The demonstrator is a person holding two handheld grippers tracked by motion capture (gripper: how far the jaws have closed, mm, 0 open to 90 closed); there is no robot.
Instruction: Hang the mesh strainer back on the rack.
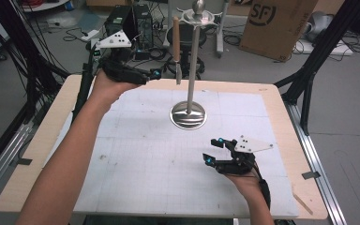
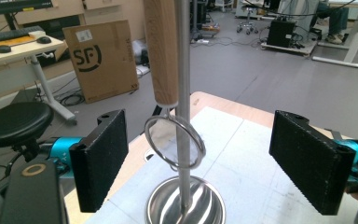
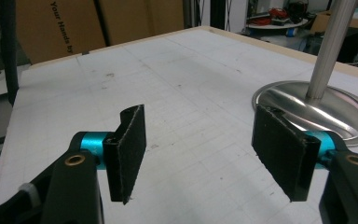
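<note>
- Surface (image 1: 37, 140): pale wood board with a white gridded mat over most of it. Both forearms come in from the near edge.
- Stand (image 1: 188, 115): a steel post on a domed round base, set toward the far middle of the mat. A hanging rack with a ball finial sits at its top (hooks up there, so tools dangle clear of the mat).
- Utensil (image 1: 176, 49): wooden-handled, hanging straight down just beside the post, with its metal end lowest. In the left gripper view the handle (image 2: 161, 51) ends in a wire ring (image 2: 175, 142). The ring seems to loop around the post, though the overlap makes that hard to settle.
- Left claw (image 1: 155, 74): raised at the far left of the mat, pointed at the hanging utensil. Jaws stand wide with nothing gripped. The handle's lower end and the ring lie ahead between them, well clear of both pads. Likely the utensil is meant to hang free from the rack.
- Right claw (image 1: 214, 150): low over the near right of the mat, jaws partly open and empty. It looks parked out of the way, with the stand base off to one side.
</note>
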